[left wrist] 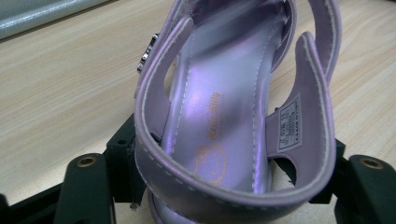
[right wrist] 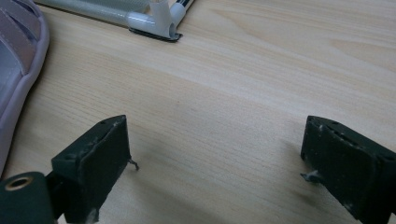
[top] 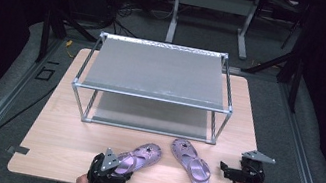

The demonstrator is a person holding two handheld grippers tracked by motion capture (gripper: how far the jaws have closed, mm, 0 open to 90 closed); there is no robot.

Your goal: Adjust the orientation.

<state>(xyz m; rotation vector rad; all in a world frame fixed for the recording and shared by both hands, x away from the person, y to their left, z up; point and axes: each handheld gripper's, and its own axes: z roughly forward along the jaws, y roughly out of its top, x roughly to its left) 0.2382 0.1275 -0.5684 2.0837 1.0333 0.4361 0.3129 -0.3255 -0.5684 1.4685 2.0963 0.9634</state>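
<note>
Table edge: the left gripper (top: 113, 166) sits right at the near edge of the wooden table (top: 58, 129), the hand behind it hanging off the front lip.
Open room, left: bare wood runs out to the left of that gripper, nothing on it up to the table's side edge.
Open room, right: the right gripper (top: 224, 167) hovers near the table's right front corner, with a strip of bare wood between it and the second sandal (top: 190, 162).
Left jaws: part closed and reaching either side of the heel end of the left sandal (left wrist: 224, 116); in the left gripper view the heel strap fills the gap from one black jaw to the other and the pads look to be against its sides, though the contact itself is tucked behind the strap, so a firm squeeze is hard to call.
Left sandal, place: lilac, lying on the table at the front, heel toward the person, toe with its star ornament angled toward the rack.
Right jaws: standing wide apart, nothing between them, bare table under them in the right gripper view (right wrist: 219, 154).
Second sandal: just left of the right gripper, toe pointing up-left, close to the first sandal's toe but apart.
In the way: the metal two-shelf rack (top: 156, 72) stands across the middle of the table behind both sandals; its front right foot (right wrist: 159, 28) plants on the wood ahead of the right gripper.
</note>
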